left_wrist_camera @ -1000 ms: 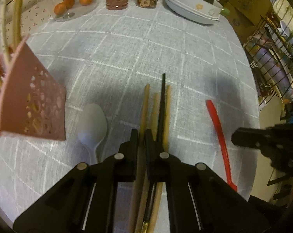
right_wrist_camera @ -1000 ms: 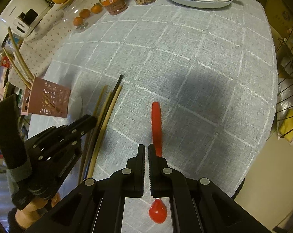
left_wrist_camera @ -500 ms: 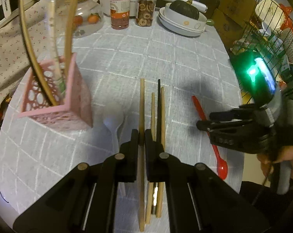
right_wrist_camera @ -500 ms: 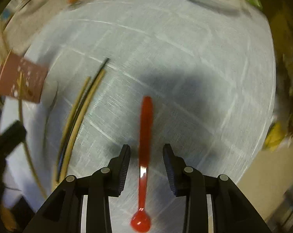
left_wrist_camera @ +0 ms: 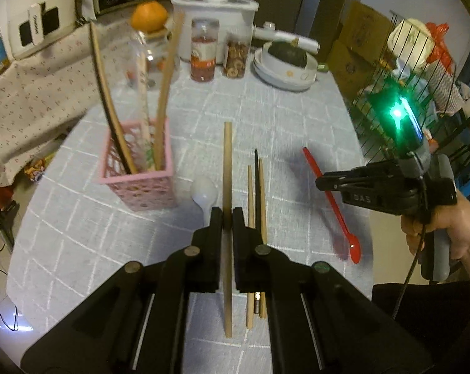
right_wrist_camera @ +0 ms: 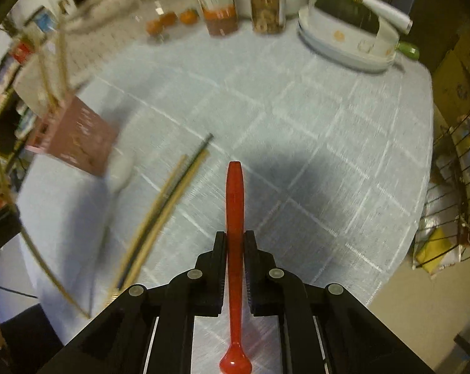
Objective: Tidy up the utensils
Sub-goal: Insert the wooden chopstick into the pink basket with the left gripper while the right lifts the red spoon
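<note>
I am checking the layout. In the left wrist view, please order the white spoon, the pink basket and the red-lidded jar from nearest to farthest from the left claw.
1. White spoon, just left of the left claw.
2. Pink basket, further left.
3. Red-lidded jar, at the table's far side.

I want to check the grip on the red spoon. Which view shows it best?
The right wrist view: the red spoon lies sharp, its handle pinched between the right gripper. The left wrist view shows that red spoon sideways, partly hidden.

I see one wooden chopstick [left_wrist_camera: 227, 168] raised off the table beside three more chopsticks [left_wrist_camera: 256, 205] lying parallel. A red spoon [right_wrist_camera: 235, 205] points handle-forward; the white spoon [left_wrist_camera: 204, 191] lies by the pink basket [left_wrist_camera: 141, 184].
</note>
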A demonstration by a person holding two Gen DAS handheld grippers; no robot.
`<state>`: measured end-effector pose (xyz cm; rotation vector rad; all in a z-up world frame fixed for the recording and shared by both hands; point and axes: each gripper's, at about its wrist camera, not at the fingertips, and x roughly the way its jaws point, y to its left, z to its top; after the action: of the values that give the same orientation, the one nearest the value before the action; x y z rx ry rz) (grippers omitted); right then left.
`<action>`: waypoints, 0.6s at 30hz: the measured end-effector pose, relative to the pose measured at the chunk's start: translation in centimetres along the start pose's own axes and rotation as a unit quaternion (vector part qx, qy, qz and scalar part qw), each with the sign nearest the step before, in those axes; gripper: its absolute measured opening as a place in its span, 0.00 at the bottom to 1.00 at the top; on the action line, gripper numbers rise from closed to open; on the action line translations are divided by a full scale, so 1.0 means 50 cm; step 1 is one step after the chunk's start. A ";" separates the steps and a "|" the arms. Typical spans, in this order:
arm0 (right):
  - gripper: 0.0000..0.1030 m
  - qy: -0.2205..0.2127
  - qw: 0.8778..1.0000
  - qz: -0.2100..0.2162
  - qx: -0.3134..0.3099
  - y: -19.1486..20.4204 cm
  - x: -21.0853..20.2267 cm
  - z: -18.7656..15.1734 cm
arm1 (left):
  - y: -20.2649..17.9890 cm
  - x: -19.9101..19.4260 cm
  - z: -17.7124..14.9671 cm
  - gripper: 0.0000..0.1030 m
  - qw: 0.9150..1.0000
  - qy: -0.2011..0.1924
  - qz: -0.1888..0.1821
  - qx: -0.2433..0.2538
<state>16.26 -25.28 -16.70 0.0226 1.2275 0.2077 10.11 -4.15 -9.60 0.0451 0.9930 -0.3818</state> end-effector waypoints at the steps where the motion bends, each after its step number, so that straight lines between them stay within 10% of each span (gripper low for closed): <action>1: 0.10 -0.016 1.000 0.003 -0.002 0.003 -0.018 -0.003 | 0.005 -0.015 0.001 0.07 1.000 -0.010 0.000 -0.002; 18: 0.10 -0.140 0.989 0.046 -0.016 0.081 -0.141 -0.008 | 0.102 -0.206 0.047 0.07 0.979 -0.186 0.017 -0.078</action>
<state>13.04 -22.55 -9.73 0.0772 0.9426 0.2943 8.71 3.14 -0.53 -0.1473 0.6472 -0.2678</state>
